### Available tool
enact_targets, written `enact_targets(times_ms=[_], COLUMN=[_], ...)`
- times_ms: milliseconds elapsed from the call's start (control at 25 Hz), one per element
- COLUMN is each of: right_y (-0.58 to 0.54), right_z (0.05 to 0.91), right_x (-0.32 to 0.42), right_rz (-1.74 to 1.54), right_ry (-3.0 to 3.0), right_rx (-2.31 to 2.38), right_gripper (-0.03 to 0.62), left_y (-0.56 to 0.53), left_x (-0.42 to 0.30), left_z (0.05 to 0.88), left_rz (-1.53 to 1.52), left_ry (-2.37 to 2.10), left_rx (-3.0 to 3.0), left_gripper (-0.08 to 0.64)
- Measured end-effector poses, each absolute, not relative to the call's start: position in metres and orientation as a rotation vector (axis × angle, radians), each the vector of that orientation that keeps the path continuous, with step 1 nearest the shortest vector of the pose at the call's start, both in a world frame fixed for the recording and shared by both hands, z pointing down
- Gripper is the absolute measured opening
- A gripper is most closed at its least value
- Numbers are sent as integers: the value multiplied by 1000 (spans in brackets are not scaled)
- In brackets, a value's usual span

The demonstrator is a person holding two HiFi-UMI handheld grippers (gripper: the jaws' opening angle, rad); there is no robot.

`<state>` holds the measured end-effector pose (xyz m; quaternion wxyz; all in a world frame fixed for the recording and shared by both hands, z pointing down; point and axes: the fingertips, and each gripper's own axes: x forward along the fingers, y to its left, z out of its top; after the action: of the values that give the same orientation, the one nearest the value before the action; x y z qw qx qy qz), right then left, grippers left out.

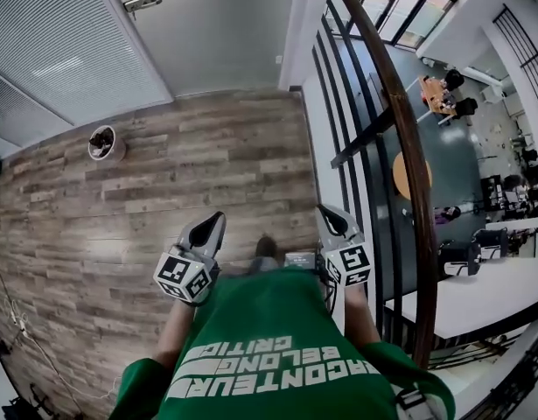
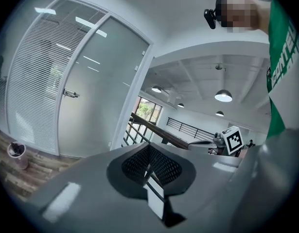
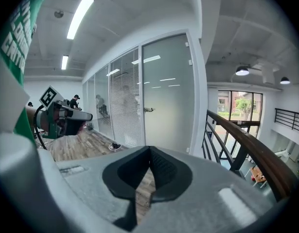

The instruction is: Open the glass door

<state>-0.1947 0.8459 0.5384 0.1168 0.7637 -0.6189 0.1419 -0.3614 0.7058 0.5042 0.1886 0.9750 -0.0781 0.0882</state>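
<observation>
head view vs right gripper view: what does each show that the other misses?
Head view only: a round table on the lower floor and the person's shoe.
Right gripper view only: a ceiling strip light, the far windows, and the right gripper's own jaws close up, together with nothing between them.
Both: the glass door with its handle, the small pot on the wood floor, the wooden handrail, the left gripper.
</observation>
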Motion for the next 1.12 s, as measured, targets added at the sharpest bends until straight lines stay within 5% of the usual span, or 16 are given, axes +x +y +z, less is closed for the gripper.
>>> enact_targets(times_ms=[1120], right_y=[503], right_z=[511], right_x=[-63], right_rz=[354], right_ry=[-1867], right_rx=[2106], right_gripper=[-6], left_y=[390], left_x=[-196], left_z=[502], left_rz=[170], left_ry=[-163], left_rx=[2696], left_gripper=[17])
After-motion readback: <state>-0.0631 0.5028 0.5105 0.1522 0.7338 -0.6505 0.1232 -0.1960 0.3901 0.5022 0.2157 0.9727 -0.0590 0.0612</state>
